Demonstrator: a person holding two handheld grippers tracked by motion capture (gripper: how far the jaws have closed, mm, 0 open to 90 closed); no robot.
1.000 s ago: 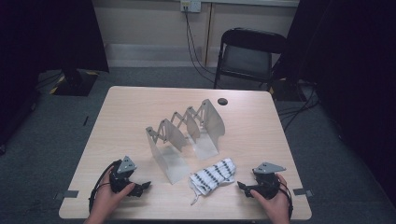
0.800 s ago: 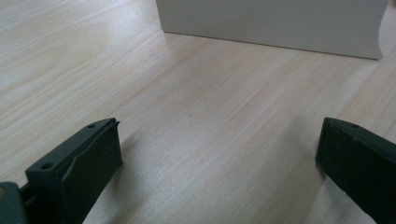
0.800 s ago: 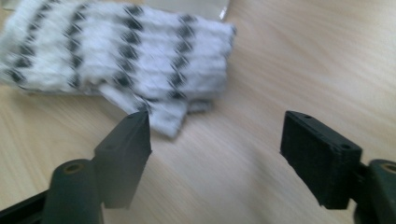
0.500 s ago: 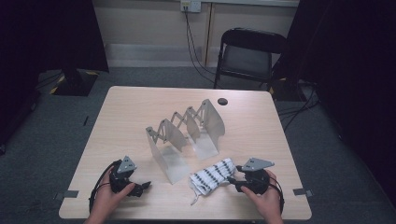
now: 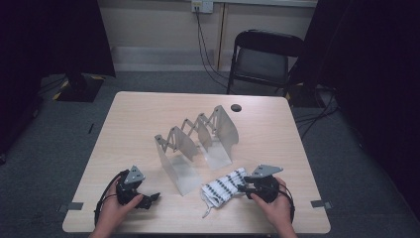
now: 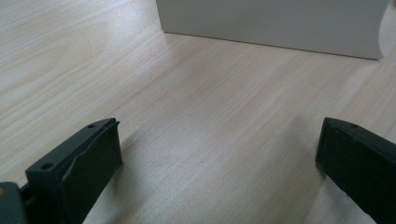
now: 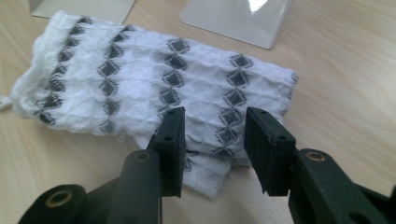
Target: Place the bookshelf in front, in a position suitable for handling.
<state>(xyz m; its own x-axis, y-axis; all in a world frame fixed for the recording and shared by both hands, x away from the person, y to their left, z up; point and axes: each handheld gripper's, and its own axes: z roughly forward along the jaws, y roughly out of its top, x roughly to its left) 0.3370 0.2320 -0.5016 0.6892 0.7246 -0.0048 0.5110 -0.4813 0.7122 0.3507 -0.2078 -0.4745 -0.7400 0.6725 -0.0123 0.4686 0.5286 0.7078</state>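
Closing over the cloth [image 7: 154, 84], my right gripper [image 7: 212, 135] had its jaws half drawn in, one on each side of the near folded edge. Whether the pads already pressed the fabric I could not tell; a gap showed between the jaws, with fabric lying in it. In the high view that gripper [image 5: 242, 187] lay low at the cloth's [image 5: 223, 188] right end, my right hand [image 5: 275, 203] behind it.

The cloth was white and puckered, patterned with rows of dark grey diamonds. It lay folded into a rough oblong, flat on the table [image 5: 148, 119] near its front edge, with a thin string trailing from its left corner. Its far side sat just beside the base of the rack [image 5: 195, 141], a zigzag row of pale upright panels standing mid-table; the rack's feet [image 7: 238, 21] showed just beyond the cloth.

My left gripper [image 5: 151, 198] rested near the table's front left, well apart from the cloth. Its jaws stood wide open over bare wood [image 6: 201, 121], with a rack panel [image 6: 275, 23] ahead of them.
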